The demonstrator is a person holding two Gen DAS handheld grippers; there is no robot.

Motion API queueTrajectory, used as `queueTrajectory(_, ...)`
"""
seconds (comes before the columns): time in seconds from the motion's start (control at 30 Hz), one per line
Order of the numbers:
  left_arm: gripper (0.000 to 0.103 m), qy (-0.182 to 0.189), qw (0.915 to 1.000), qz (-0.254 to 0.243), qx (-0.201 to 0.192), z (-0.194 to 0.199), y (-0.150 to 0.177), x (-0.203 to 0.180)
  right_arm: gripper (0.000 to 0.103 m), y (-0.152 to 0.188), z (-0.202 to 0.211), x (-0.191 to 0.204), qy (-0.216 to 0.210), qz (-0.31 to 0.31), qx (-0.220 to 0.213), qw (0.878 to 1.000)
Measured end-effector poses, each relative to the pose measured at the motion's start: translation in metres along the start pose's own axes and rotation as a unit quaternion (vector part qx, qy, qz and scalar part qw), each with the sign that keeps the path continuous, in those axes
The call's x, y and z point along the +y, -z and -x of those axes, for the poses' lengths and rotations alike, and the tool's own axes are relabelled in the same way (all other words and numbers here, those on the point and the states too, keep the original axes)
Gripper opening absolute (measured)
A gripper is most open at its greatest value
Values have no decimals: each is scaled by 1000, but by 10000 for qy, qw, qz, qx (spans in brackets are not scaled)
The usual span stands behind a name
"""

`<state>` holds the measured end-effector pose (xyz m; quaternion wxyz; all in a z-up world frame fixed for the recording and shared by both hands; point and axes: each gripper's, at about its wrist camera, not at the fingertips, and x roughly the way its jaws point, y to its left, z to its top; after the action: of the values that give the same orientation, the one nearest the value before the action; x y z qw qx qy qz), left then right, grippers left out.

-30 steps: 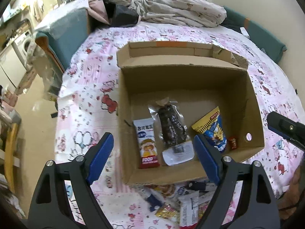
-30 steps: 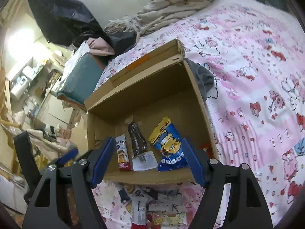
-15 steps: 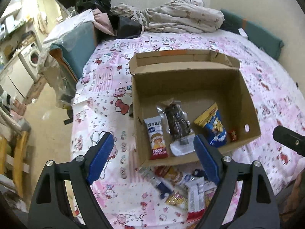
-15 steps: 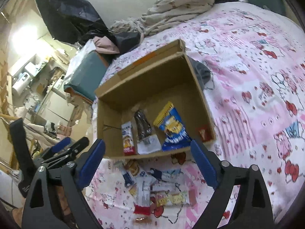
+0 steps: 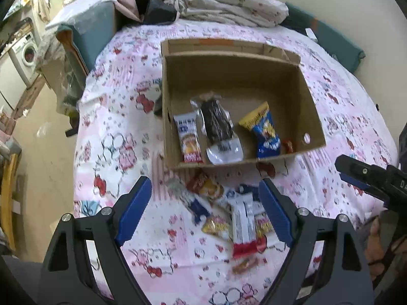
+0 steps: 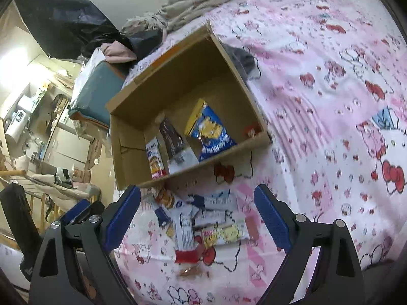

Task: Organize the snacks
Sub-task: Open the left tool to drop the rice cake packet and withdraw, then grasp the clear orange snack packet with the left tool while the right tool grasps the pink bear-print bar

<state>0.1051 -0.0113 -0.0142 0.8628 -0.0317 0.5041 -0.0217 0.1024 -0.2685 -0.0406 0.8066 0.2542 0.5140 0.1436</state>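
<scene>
1. Left wrist view: left gripper gapes wide, holding nothing, above loose snack packets on the bedspread
2. Right gripper likewise wide, holding nothing
3. Cardboard box holds four snacks

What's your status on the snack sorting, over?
Left gripper and right gripper open, empty. Four snacks in the box; loose pile on the bedspread in front of it. Nothing blocking the pile.

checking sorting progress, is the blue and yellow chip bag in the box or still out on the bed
In the box. The blue and yellow chip bag lies flat on the cardboard box floor, right of the dark wrapped snack.
</scene>
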Motion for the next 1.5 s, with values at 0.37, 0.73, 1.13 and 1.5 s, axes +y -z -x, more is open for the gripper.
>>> queueTrajectory(0.37,84,257,9953,327,879,-26,37,13,93,13,1,-12,39,-332,196,9992)
queueTrajectory(0.73,71,695,9721,-10,2240,-72,97,-37,93,14,-12,-14,213,-370,382,9984)
queueTrajectory(1.13,17,649,9513,-1405,2667,-99,123,-83,93,15,-17,-11,242,-293,502,9980)
queueTrajectory(1.5,13,1360,9555,-769,2501,-40,110,-60,93,18,-20,-16,305,-373,683,9965)
